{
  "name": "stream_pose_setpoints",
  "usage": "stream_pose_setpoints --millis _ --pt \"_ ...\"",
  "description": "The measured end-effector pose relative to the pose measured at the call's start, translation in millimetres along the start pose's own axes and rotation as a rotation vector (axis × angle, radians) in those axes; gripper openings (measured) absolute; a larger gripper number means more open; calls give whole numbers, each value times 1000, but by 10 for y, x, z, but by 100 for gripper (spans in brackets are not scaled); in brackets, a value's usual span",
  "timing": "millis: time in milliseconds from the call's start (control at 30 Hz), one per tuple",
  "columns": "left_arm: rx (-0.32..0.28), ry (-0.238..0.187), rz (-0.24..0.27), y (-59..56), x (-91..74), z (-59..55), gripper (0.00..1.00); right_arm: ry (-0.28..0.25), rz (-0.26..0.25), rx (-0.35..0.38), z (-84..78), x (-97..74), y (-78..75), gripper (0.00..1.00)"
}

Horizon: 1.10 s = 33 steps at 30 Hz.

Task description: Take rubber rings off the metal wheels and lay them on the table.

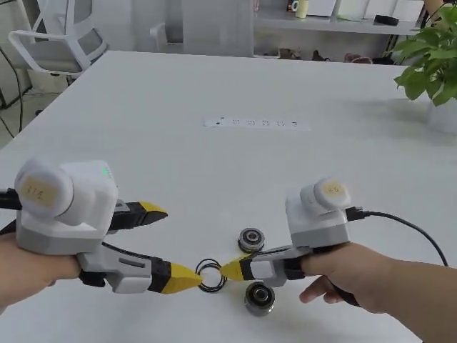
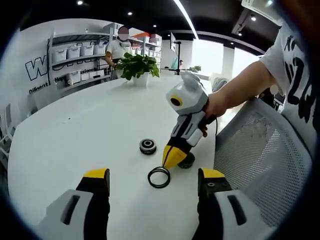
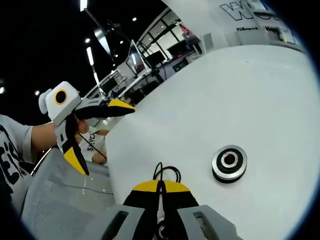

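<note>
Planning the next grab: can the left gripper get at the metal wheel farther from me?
Probably yes. The left gripper is open, and the far wheel lies bare on the table. The rubber rings and the shut right gripper sit beside that path, not across it.

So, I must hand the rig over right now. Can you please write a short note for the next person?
Left tongs: open, holding nothing, beside the rubber rings.
Right tongs: shut, tip at the rings; I cannot tell whether it pinches one.
Things: the rings lie on the table between both tongs. The far wheel and near wheel lie beside the right tongs.
Done: these rings are off and on the table.
Left: check whether either wheel still carries a ring; this is unclear.
</note>
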<state>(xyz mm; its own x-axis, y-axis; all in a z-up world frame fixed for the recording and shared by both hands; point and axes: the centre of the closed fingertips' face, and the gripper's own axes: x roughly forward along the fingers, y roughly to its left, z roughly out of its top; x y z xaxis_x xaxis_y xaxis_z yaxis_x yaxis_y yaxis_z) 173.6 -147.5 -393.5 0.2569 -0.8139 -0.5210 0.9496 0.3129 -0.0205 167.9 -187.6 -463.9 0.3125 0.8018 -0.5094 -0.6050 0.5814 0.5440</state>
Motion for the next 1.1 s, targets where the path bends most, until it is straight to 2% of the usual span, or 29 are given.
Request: stream_pose_setpoints --millis 267,500,833,1100 --pt "-2 5 1 4 0 -11 69 23 -32 -35 -41 7 -46 0" --pt "-3 5 -3 -5 6 -10 69 20 -52 -70 -25 12 -93 0" --pt "-5 18 -7 0 18 -40 69 33 -64 -89 -42 1 -122 9" --pt "-5 26 -12 13 51 -37 68 15 -71 -91 1 -64 -147 11"
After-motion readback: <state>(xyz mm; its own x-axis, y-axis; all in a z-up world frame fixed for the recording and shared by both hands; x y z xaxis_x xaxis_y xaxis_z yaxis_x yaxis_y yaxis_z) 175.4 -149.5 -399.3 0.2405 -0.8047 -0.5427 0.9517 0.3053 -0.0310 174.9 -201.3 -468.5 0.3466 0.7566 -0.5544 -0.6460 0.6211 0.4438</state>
